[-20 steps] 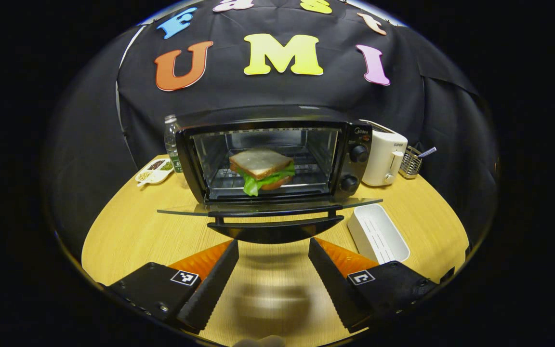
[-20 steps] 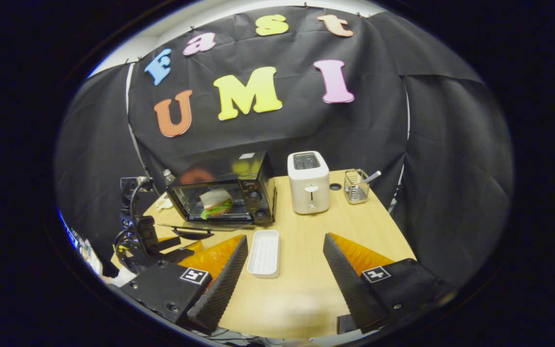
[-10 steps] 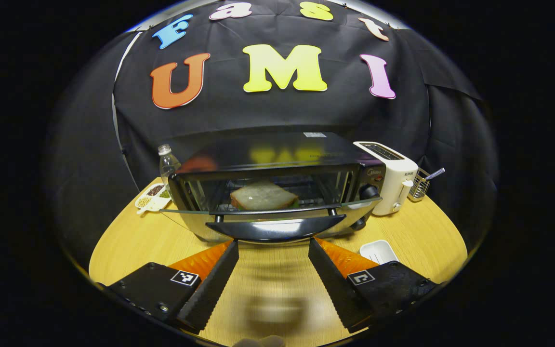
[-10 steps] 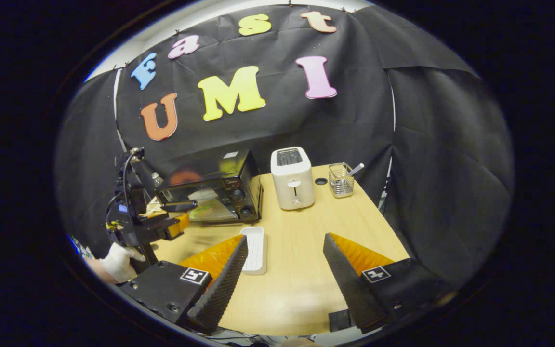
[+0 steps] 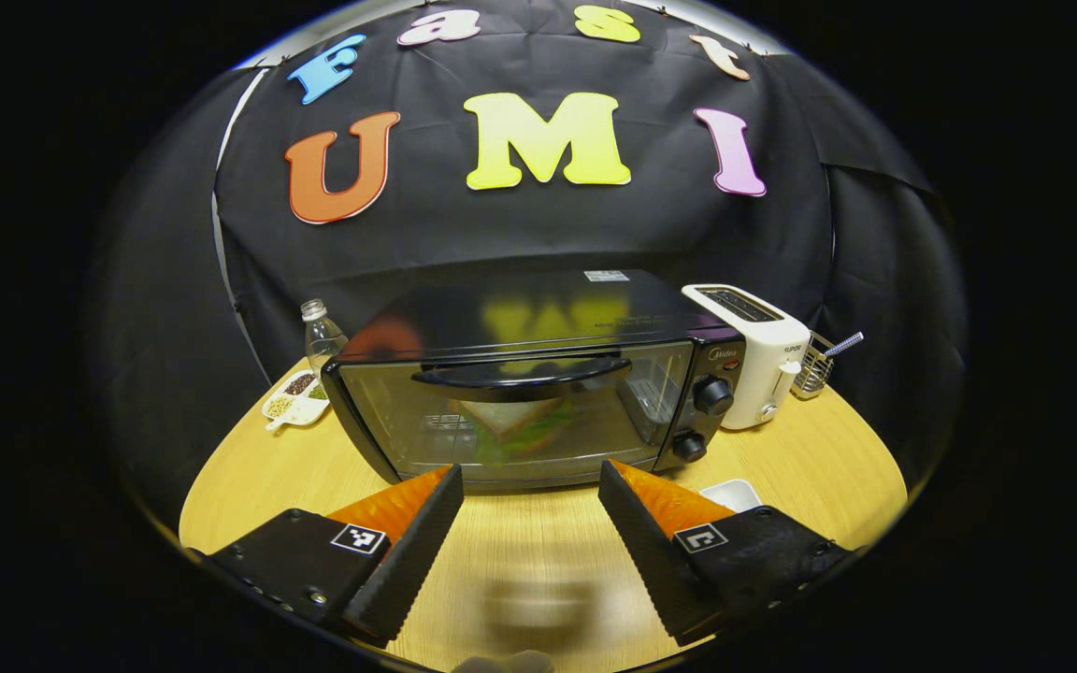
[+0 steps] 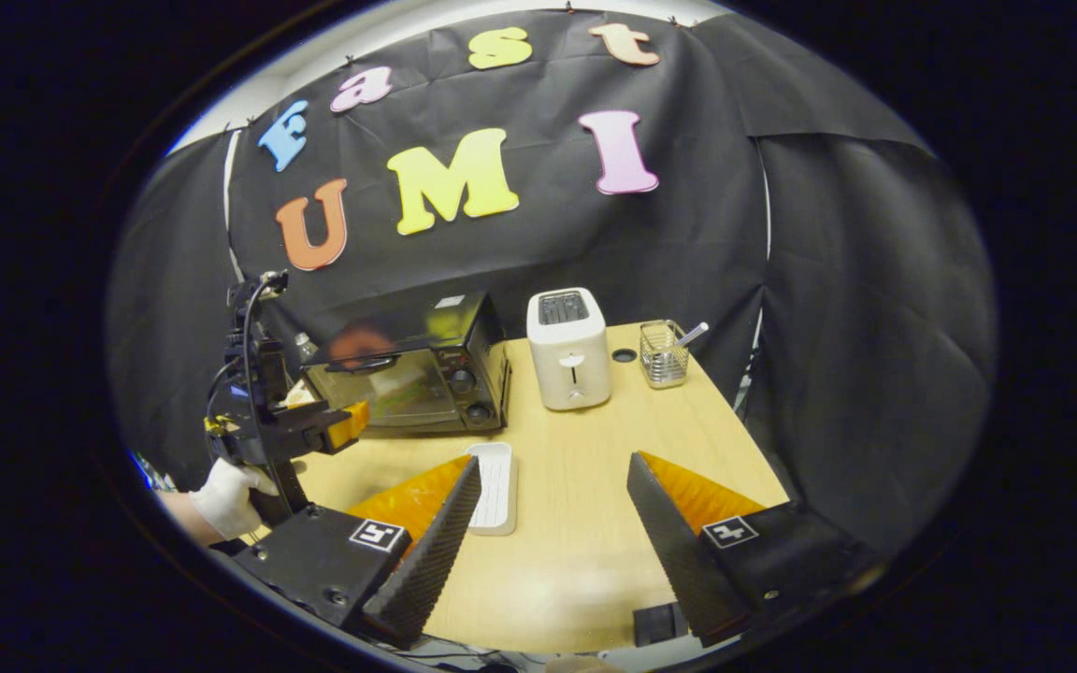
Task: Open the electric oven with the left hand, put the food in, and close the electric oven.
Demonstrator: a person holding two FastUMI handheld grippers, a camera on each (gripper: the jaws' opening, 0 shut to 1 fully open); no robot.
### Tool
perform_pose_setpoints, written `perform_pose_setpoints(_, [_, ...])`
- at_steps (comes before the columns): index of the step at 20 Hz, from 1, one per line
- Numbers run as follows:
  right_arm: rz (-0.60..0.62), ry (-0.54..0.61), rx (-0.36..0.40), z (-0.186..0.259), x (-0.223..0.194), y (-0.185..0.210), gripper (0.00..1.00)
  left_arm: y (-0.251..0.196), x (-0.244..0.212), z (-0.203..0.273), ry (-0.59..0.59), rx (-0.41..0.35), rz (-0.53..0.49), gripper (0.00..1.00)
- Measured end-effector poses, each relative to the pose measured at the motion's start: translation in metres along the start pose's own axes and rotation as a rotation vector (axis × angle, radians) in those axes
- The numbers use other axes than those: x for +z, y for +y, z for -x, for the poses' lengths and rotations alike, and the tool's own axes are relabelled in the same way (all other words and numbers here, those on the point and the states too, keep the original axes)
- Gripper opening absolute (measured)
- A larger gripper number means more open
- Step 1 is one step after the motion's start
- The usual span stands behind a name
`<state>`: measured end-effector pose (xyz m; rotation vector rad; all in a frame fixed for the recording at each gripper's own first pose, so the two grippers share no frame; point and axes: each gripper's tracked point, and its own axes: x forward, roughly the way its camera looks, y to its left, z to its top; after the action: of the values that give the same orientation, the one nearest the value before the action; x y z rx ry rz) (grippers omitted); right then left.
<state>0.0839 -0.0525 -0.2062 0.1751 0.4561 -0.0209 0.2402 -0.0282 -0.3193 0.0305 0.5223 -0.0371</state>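
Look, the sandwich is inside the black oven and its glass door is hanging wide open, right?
Not quite. The sandwich with green lettuce is inside the black electric oven, but its glass door is shut, as the left gripper view shows.

Glossy black oven (image 5: pixel 538 374), glass door; wood-grain table (image 5: pixel 538 551).

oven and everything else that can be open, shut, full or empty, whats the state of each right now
oven: door shut, handle up at the top
sandwich: inside the oven, behind the glass
white tray: empty, on the table
toaster: slots empty, lever up
bottle: upright, capped
left gripper: open, holding nothing
right gripper: open, holding nothing
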Motion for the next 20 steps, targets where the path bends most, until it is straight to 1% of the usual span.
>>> perform_pose_setpoints(2, [0.007, -0.008, 0.019, 0.001, 0.005, 0.004, 1.0, 0.002, 0.004, 0.012, -0.014, 0.01, 0.002, 0.96])
perform_pose_setpoints(4, [0.042, -0.021, 0.044, 0.001, 0.011, 0.009, 1.0, 0.003, 0.01, 0.03, -0.034, 0.028, 0.003, 0.96])
perform_pose_setpoints(5, [0.064, -0.028, 0.062, 0.001, 0.016, 0.011, 0.89, 0.004, 0.014, 0.042, -0.044, 0.04, 0.009, 0.96])
perform_pose_setpoints(8, [0.1, -0.051, 0.133, 0.003, 0.032, 0.021, 0.9, 0.008, 0.031, 0.089, -0.096, 0.083, 0.02, 0.96])
perform_pose_setpoints(9, [0.106, -0.059, 0.151, 0.005, 0.037, 0.023, 1.0, 0.008, 0.04, 0.105, -0.121, 0.09, 0.024, 0.96])
perform_pose_setpoints(10, [0.11, -0.075, 0.169, 0.009, 0.046, 0.026, 0.9, 0.01, 0.047, 0.122, -0.145, 0.105, 0.023, 0.96])
perform_pose_setpoints(12, [0.117, -0.111, 0.174, 0.016, 0.061, 0.028, 0.9, 0.016, 0.061, 0.157, -0.177, 0.121, 0.022, 0.96])
perform_pose_setpoints(13, [0.121, -0.126, 0.169, 0.02, 0.066, 0.031, 1.0, 0.02, 0.068, 0.174, -0.196, 0.127, 0.021, 0.96])
perform_pose_setpoints(14, [0.118, -0.146, 0.163, 0.027, 0.074, 0.033, 0.89, 0.023, 0.077, 0.192, -0.221, 0.122, 0.025, 1.0])
perform_pose_setpoints(15, [0.109, -0.177, 0.157, 0.038, 0.085, 0.037, 0.89, 0.024, 0.088, 0.21, -0.25, 0.109, 0.029, 0.96])
perform_pose_setpoints(16, [0.103, -0.21, 0.141, 0.048, 0.095, 0.04, 0.89, 0.027, 0.099, 0.227, -0.281, 0.099, 0.025, 0.95])
perform_pose_setpoints(17, [0.101, -0.232, 0.126, 0.059, 0.102, 0.044, 1.0, 0.032, 0.106, 0.245, -0.297, 0.089, 0.021, 0.95])
perform_pose_setpoints(18, [0.1, -0.258, 0.117, 0.072, 0.11, 0.051, 1.0, 0.036, 0.114, 0.264, -0.321, 0.081, 0.016, 0.95])
perform_pose_setpoints(19, [0.097, -0.289, 0.112, 0.085, 0.12, 0.058, 0.89, 0.039, 0.124, 0.282, -0.346, 0.064, 0.017, 0.96])
perform_pose_setpoints(20, [0.101, -0.321, 0.102, 0.101, 0.13, 0.066, 0.89, 0.043, 0.132, 0.299, -0.37, 0.059, 0.023, 0.96])
